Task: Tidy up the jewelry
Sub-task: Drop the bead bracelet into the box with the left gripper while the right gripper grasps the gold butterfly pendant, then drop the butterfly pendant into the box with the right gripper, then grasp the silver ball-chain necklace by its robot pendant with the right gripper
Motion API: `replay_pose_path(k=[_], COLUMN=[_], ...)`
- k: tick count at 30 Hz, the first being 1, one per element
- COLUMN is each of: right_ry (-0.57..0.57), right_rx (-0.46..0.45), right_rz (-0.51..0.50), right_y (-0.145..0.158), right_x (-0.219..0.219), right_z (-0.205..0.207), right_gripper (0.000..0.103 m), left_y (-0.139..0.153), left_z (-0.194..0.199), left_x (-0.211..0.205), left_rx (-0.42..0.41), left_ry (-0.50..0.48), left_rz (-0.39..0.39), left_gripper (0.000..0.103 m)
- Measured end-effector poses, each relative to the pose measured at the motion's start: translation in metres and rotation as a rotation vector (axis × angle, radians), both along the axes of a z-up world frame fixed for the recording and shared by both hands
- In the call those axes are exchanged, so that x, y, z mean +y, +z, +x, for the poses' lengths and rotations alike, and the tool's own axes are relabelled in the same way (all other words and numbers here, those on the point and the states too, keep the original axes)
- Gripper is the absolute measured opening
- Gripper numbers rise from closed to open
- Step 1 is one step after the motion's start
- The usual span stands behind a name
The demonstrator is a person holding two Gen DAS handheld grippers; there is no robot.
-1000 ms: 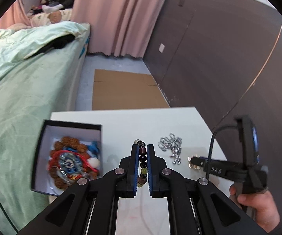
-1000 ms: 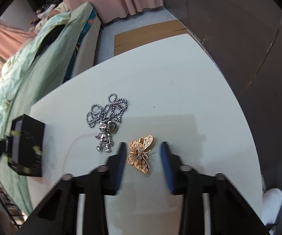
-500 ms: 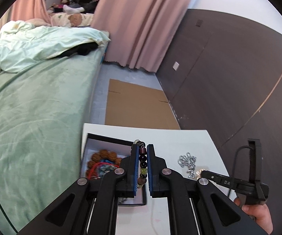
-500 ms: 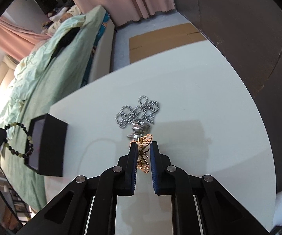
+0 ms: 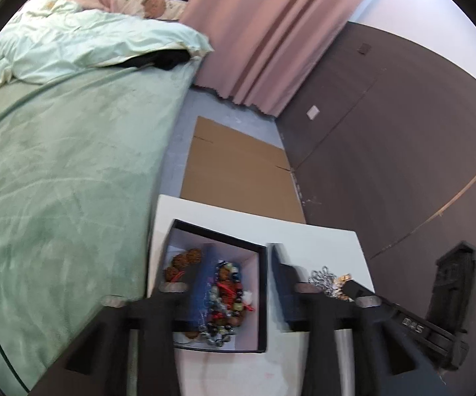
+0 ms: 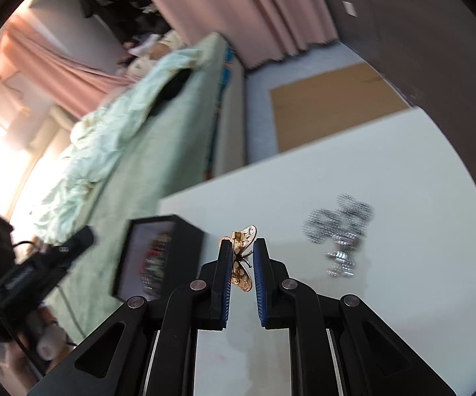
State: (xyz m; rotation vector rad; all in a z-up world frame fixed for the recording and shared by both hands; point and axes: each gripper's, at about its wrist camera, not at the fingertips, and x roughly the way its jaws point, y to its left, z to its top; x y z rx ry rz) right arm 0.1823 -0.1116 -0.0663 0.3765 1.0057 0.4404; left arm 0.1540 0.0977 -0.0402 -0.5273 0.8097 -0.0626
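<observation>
My left gripper [image 5: 238, 280] is open wide above the black jewelry box [image 5: 261, 297]. Beaded bracelets [image 5: 226, 300] lie inside the box on its white lining. My right gripper [image 6: 240, 264] is shut on the gold butterfly brooch [image 6: 242, 257] and holds it above the white table [image 6: 386, 198], right of the box [image 6: 188, 231]. The silver chain necklace with a figure pendant [image 6: 340, 231] lies on the table to the right; it also shows in the left wrist view [image 5: 320, 277].
A bed with a green cover [image 5: 56, 181] runs along the table's left side. Flat cardboard [image 5: 238, 168] lies on the floor beyond the table. A dark wall panel [image 5: 403, 148] stands on the right.
My left gripper has opened over the box and the dark beaded bracelet has left its fingers. My right gripper has lifted the butterfly brooch off the table and carried it left toward the box.
</observation>
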Motion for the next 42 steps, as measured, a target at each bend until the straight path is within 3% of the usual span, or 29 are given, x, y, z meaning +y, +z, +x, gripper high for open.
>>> replay_pose_path(k=[1, 2, 9, 13, 18, 20, 22, 42], right_ry=[0.013, 0.025, 0.124, 0.17, 0.236, 0.234, 0.199, -0.032], right_rx=[-0.014, -0.024, -0.054, -0.053, -0.034, -0.033, -0.06, -0.051], right_rz=[0.015, 0.027, 0.095, 0.127, 0.213, 0.213, 0.188, 0.087], right_y=[0.003, 0.006, 0.011, 0.009, 0.005, 0.003, 0.005, 0.013], right_x=[0.005, 0.011, 0.053, 0.074, 0.094, 0.095, 0.09, -0.023], right_z=[0.0, -0.001, -0.003, -0.002, 0.005, 0.006, 0.005, 0.001], right_gripper=[0.014, 0.014, 0.014, 0.014, 0.019, 0.059, 0.07, 0.07], left_y=[0.0, 0.001, 0.003, 0.001, 0.003, 0.002, 0.001, 0.004], left_z=[-0.001, -0.003, -0.001, 0.004, 0.007, 0.007, 0.006, 0.004], left_x=[0.003, 0.006, 0.029, 0.042, 0.047, 0.048, 0.048, -0.026], left_rx=[-0.007, -0.017, -0.01, -0.002, -0.008, -0.008, -0.008, -0.017], left_ry=[0.02, 0.034, 0.091, 0.123, 0.131, 0.128, 0.122, -0.037], left_rz=[-0.004, -0.01, -0.036, -0.058, -0.061, -0.067, -0.071, 0.044], left_gripper=[0.077, 0.081, 0.084, 0.101, 0.101, 0.101, 0.101, 0.101])
